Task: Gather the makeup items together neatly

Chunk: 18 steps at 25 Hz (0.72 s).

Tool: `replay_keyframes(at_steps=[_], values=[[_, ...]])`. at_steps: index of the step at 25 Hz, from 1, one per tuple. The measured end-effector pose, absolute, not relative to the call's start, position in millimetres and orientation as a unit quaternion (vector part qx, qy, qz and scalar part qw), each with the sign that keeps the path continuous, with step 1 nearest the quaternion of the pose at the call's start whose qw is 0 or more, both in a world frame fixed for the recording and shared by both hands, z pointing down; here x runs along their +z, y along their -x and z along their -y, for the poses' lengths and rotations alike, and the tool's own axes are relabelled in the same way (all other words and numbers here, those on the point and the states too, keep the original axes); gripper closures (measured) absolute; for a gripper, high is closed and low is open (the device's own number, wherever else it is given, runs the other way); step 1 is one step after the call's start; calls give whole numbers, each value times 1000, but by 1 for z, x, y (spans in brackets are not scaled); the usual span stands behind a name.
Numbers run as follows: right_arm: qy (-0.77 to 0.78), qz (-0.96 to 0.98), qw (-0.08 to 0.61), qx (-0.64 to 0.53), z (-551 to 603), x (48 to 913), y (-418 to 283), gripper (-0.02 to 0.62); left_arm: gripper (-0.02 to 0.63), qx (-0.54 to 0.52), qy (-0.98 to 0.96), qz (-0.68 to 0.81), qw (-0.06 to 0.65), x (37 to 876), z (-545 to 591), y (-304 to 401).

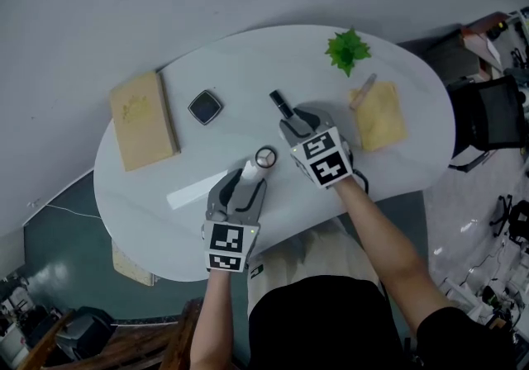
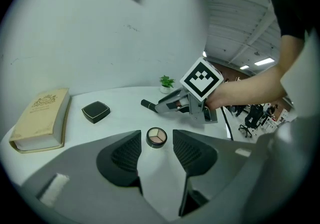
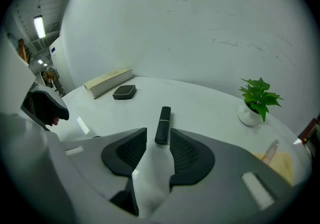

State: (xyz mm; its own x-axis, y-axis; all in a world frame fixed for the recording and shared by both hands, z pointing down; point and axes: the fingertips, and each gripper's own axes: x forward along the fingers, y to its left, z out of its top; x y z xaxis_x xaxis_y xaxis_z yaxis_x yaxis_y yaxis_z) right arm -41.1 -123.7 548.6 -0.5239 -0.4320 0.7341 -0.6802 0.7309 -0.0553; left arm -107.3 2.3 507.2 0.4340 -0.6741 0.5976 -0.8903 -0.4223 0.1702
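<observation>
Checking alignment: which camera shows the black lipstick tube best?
Right gripper view: the whole lipstick tube lies between its open jaws' tips. Head view shows it small, near end hidden; left gripper view shows only its far end.

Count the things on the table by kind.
Makeup: 3 (compact, palette, lipstick)
Book: 1
Plant: 1
Yellow pad: 1
Stick lying on the pad: 1
Total: 7

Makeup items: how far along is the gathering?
Nothing looks gathered yet: compact, eyeshadow palette and lipstick lie apart. In hand: left gripper open at the palette, right gripper open around the lipstick's end. Remaining: grip, then group all three.
</observation>
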Motion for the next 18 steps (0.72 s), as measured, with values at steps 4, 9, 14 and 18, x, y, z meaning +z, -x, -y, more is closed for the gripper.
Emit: replay_keyframes(at_steps=[4, 9, 14, 18], values=[[-333, 849, 372, 170, 127, 556, 44, 445, 410, 227, -817, 473, 239, 505, -6, 113], [-347, 843, 376, 167, 132, 560, 45, 485, 410, 226, -821, 467, 239, 505, -9, 117], [-354, 839, 378, 167, 133, 561, 45, 494, 410, 225, -823, 462, 240, 506, -11, 121], [-358, 838, 377, 166, 132, 558, 45, 497, 410, 224, -826, 458, 241, 507, -10, 123]])
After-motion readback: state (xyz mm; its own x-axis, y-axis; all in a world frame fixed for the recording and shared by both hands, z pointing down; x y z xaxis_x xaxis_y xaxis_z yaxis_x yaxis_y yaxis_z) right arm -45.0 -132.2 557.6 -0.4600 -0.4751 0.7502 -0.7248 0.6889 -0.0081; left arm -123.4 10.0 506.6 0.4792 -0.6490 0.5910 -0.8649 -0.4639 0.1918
